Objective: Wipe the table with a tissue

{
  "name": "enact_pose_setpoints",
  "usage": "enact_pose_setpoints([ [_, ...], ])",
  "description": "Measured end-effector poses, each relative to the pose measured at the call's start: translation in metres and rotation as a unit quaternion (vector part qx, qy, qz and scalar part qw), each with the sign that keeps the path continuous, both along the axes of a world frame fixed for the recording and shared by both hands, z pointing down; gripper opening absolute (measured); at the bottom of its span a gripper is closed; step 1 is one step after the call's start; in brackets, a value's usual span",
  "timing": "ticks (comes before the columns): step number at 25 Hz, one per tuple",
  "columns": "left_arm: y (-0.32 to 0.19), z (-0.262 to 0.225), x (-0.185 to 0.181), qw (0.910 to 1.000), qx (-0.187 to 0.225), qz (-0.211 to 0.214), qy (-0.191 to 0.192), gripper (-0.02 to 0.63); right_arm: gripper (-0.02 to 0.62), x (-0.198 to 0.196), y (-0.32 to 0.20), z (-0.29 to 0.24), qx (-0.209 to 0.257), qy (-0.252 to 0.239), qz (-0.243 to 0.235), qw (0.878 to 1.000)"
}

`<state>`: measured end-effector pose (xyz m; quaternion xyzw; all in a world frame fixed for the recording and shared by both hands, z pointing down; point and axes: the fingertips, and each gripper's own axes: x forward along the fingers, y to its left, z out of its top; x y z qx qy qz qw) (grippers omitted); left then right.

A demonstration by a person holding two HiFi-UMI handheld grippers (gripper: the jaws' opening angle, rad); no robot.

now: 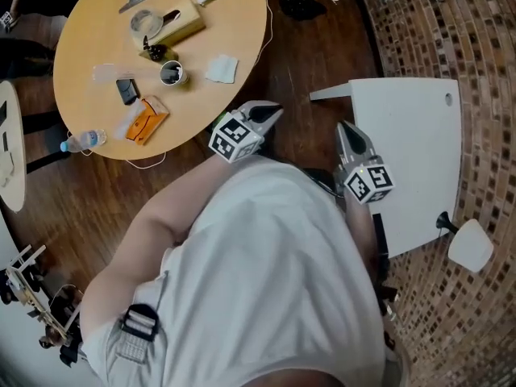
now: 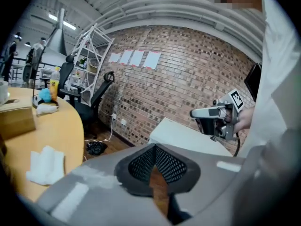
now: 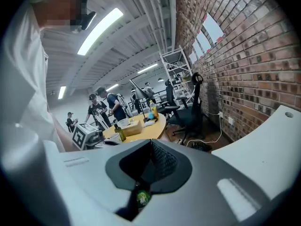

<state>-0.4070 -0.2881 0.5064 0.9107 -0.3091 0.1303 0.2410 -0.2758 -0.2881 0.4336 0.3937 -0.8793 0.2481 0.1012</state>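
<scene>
On the round table (image 1: 238, 22): folded white tissue (image 1: 221, 68), flat, near the 3 o'clock rim.
Left gripper (image 1: 272, 113): jaws together, empty; tissue at its 11 o'clock, well apart.
Right gripper (image 1: 345, 129): jaws together, empty.
Handling (judged): light, soft, limp; slides and crumples easily.
Hold: pinch a raised folded edge.

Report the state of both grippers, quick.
Left gripper: closed, nothing between the jaws.
Right gripper: closed, tips together, holding nothing.
</scene>
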Motion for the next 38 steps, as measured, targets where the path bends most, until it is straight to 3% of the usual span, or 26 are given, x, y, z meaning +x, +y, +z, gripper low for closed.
enact_pose_setpoints([
  [2, -0.009, 0.012, -0.031, 0.9991, -0.003, -0.036, -0.021, 0.009, 0.009, -0.016, -0.009, 0.004, -0.007, 0.0, -0.012, 1.0],
  [5, -0.025, 0.028, -0.079, 0.9936, -0.008, -0.098, -0.054, 0.086, 0.009, -0.037, -0.023, 0.002, -0.007, 0.001, -0.031, 0.999],
  [9, -0.047, 0.048, -0.144, 0.9775, -0.024, -0.183, -0.101, 0.105, 0.009, -0.056, -0.039, 0.0, -0.001, 0.0, -0.052, 0.999],
  [12, -0.061, 0.064, -0.174, 0.965, -0.049, -0.224, -0.126, 0.166, 0.009, -0.063, -0.045, 0.003, -0.008, 0.003, -0.063, 0.998],
  [14, -0.069, 0.072, -0.182, 0.9603, -0.055, -0.227, -0.152, 0.173, 0.009, -0.065, -0.05, 0.005, -0.012, 0.006, -0.069, 0.998],
  [19, -0.079, 0.096, -0.18, 0.955, -0.045, -0.181, -0.231, 0.172, 0.008, -0.053, -0.064, 0.009, -0.029, 0.012, -0.056, 0.998],
  [23, -0.091, 0.11, -0.183, 0.9522, -0.064, -0.177, -0.241, 0.17, 0.008, -0.036, -0.067, 0.017, -0.045, 0.018, -0.034, 0.998],
  [29, -0.096, 0.131, -0.185, 0.9448, -0.134, -0.187, -0.233, 0.201, 0.008, -0.01, -0.07, 0.028, -0.062, 0.023, -0.001, 0.998],
  [32, -0.096, 0.128, -0.186, 0.9438, -0.128, -0.187, -0.24, 0.202, 0.009, -0.005, -0.075, 0.026, -0.059, 0.023, 0.004, 0.998],
  [38, -0.09, 0.126, -0.197, 0.9335, -0.141, -0.21, -0.254, 0.246, 0.008, -0.001, -0.077, 0.026, -0.059, 0.021, 0.007, 0.998],
])
